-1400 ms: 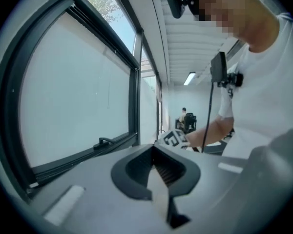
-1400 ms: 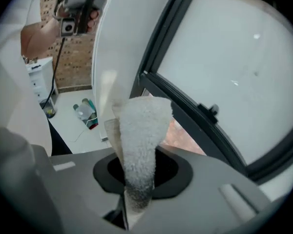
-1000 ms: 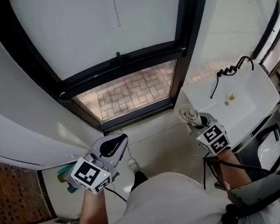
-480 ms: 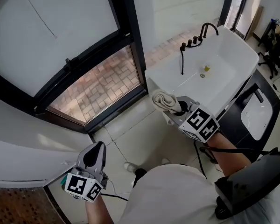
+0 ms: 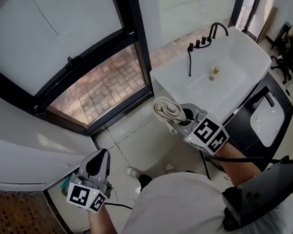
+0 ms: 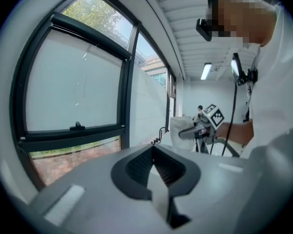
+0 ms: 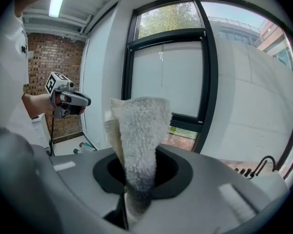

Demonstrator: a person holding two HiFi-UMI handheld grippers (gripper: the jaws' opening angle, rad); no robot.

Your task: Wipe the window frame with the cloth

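Head view first: the black metal window frame (image 5: 136, 48) sweeps across the upper left. The right claw (image 5: 179, 118) sits below and to the right of it, clamped on the rolled cream terry cloth (image 5: 166, 108). The cloth is not touching the frame; it is held just off the frame's lower right corner, above the pale tiled floor (image 5: 136, 140). Right of the frame stands a white rectangular basin (image 5: 234, 72) with a black curved tap (image 5: 216, 30). The left claw (image 5: 98, 157) is low down, well below the frame and apart from it.

Over to the left gripper view: the jaws are pressed together at the tips, with nothing between them. The frame fills the left side ahead, and to its right the other claw holds the cloth up in the air.

Right gripper view now: the cloth stands upright between the jaws, pinched tight at its lower end. Its fluffy top covers part of the frame's lower left. The frame lies straight ahead, beyond the cloth. Left of the frame, a hand (image 7: 31, 104) holds the left claw up.
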